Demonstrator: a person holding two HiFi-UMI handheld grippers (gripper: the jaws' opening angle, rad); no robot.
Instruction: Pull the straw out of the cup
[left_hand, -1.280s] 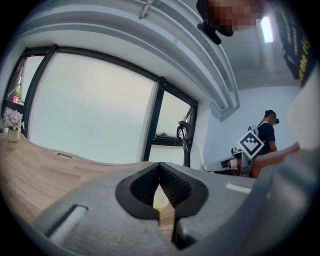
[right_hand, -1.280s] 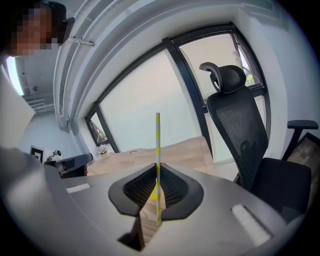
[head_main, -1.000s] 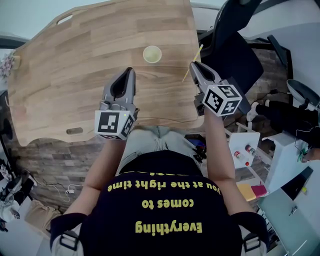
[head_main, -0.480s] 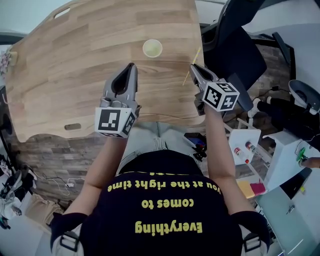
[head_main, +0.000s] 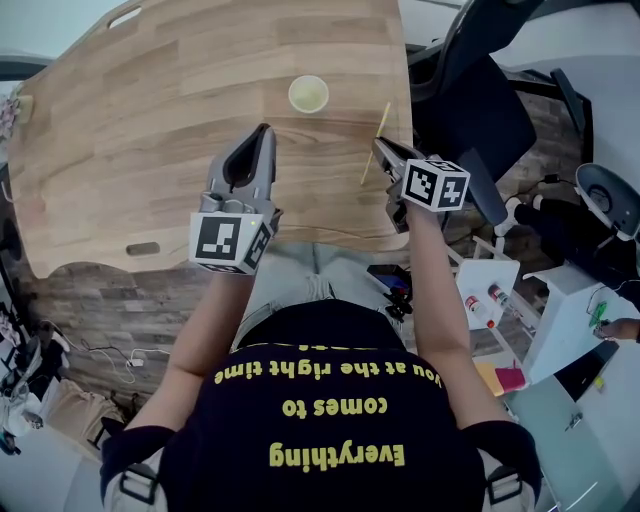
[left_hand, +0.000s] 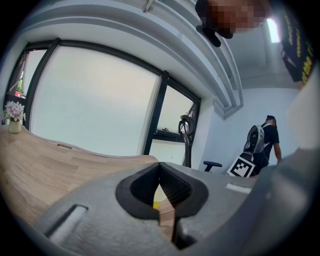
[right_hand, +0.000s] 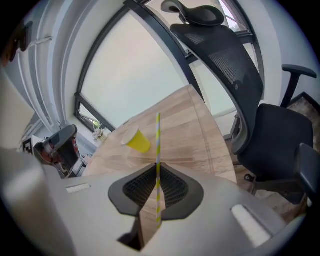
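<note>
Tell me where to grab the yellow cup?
The cup stands upright, mouth up, with nothing close by on the table. So probably pinch its side wall around the middle, coming in level from the near side.

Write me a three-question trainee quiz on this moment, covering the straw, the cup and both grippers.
1. True or false: the straw stands inside the cup.
2. Multiple choice: what does the right gripper hold? A) the cup B) the straw C) nothing
3. Fill in: the left gripper has its fingers ____ and holds nothing.

Key:
1. False. The straw is clear of the cup, out to its right in the head view, above the table.
2. B.
3. Together.
</note>
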